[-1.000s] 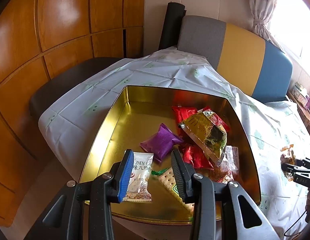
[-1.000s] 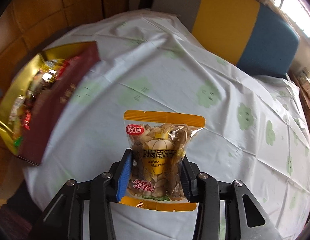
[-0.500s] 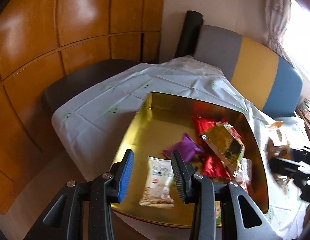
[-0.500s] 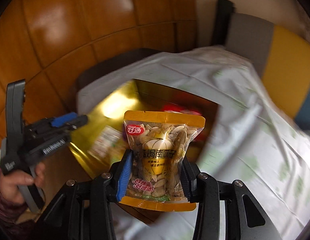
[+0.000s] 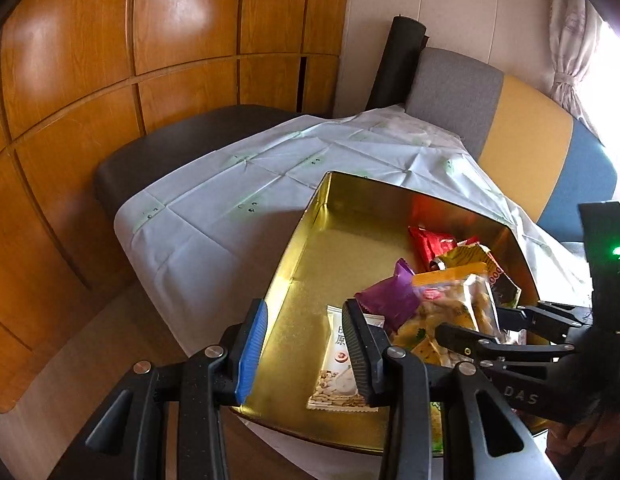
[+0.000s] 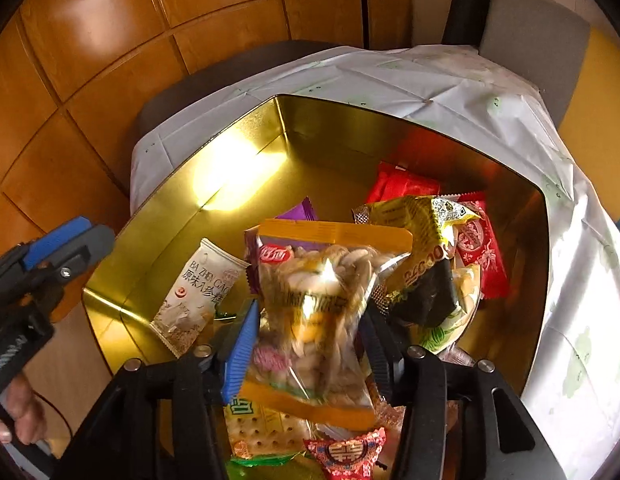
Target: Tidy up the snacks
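Note:
A gold tin box (image 5: 310, 248) (image 6: 246, 152) on the white tablecloth holds several snack packets. My right gripper (image 6: 310, 344) is over the box with a clear orange-trimmed packet of seeds (image 6: 317, 300) (image 5: 449, 308) between its jaws; the packet is blurred and tilted, and the jaws look spread wider than it. My left gripper (image 5: 302, 344) is open and empty at the box's near left edge, above a white packet (image 5: 341, 376) (image 6: 198, 292). The right gripper also shows in the left wrist view (image 5: 509, 328).
In the box lie a purple packet (image 5: 389, 296), red packets (image 6: 405, 188), a yellow-black packet (image 6: 425, 248) and a cracker pack (image 6: 266, 428). Wooden wall panels (image 5: 110, 80) stand behind. A grey, yellow and blue bench (image 5: 521, 132) is at the far right.
My right gripper swung from the tablecloth to above the gold box with the seed packet, and its jaws have spread; the packet now tilts. My left gripper drew back to the left.

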